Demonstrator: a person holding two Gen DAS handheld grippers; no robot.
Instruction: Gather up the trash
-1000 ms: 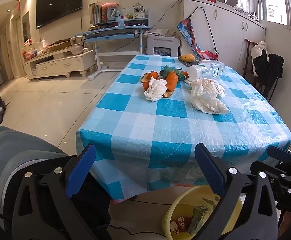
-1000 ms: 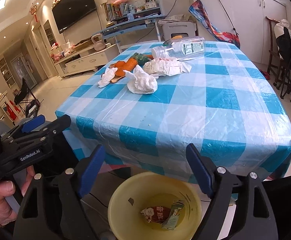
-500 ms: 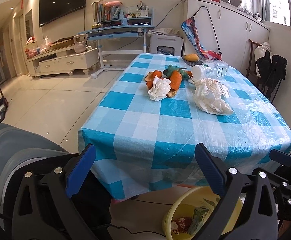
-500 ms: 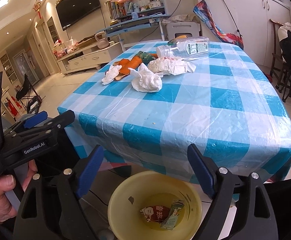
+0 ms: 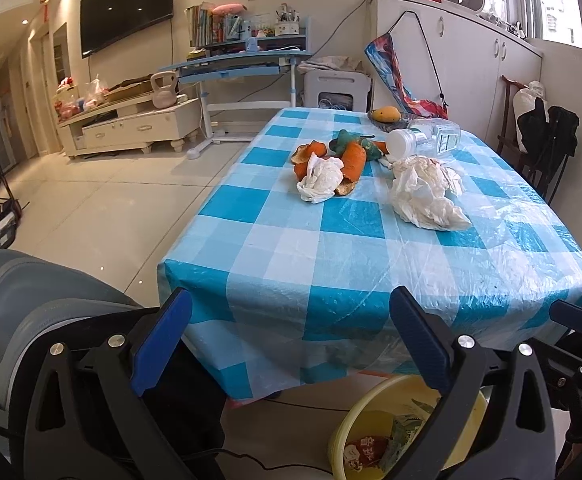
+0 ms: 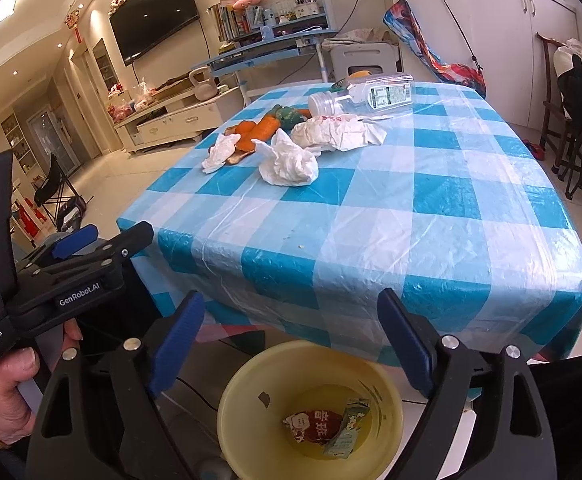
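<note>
While both sets of jaws stand wide and grip nothing, the right gripper (image 6: pixel 291 336) hangs directly above the yellow bin (image 6: pixel 251 380), which holds two wrappers (image 6: pixel 327 428); the left gripper (image 5: pixel 291 336) sits just left of that bin. Beyond the bin, on the checked table (image 6: pixel 431 240), lie crumpled tissues (image 6: pixel 291 160), orange peels (image 5: pixel 351 164) and a toppled plastic bottle (image 6: pixel 371 94).

yellow bin (image 5: pixel 371 412) partly hidden behind left gripper (image 5: pixel 291 332); wrapper (image 6: pixel 319 428) print too small to read
</note>
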